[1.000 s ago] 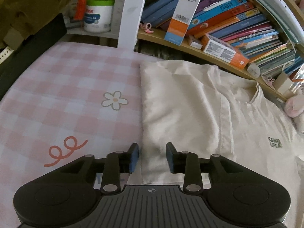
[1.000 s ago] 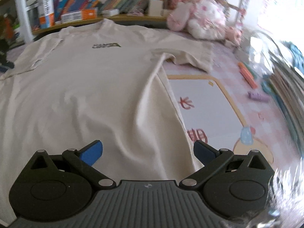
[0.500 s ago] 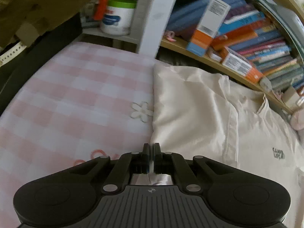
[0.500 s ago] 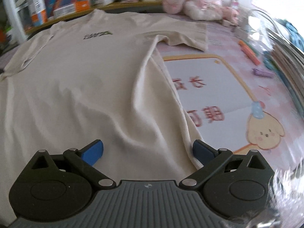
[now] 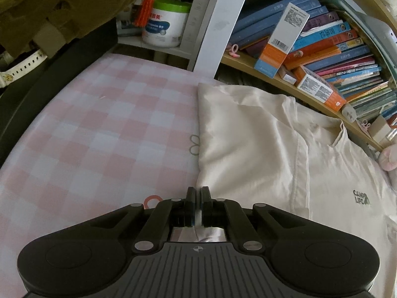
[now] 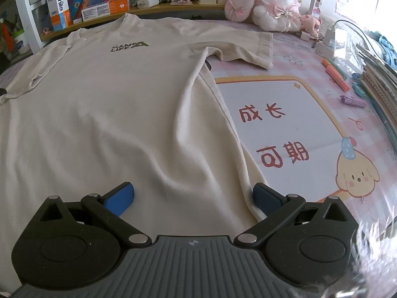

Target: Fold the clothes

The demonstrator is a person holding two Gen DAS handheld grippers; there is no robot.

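A cream t-shirt (image 5: 260, 149) with a small dark chest logo lies spread flat, front up, on a pink checked mat (image 5: 99, 129). My left gripper (image 5: 198, 191) is at the shirt's left side edge below the sleeve. A thin fold of cream cloth is pinched between its pads, and its jaws are just starting to open. In the right wrist view the t-shirt (image 6: 111, 111) fills the left and middle. My right gripper (image 6: 193, 193) stands wide open low over the hem, its right fingertip (image 6: 263, 193) at the shirt's right side edge.
A curved shelf of books (image 5: 322, 44) and boxes runs along the far edge, with a white tub (image 5: 165, 24) at its left. Plush toys (image 6: 268, 10) sit at the far right, pens (image 6: 337, 77) lie beside stacked notebooks, and a printed panel (image 6: 285, 114) covers the mat.
My left gripper went from open to closed on the shirt's side edge, and the cloth now covers half of the flower print. My right gripper stayed open and drifted slightly.
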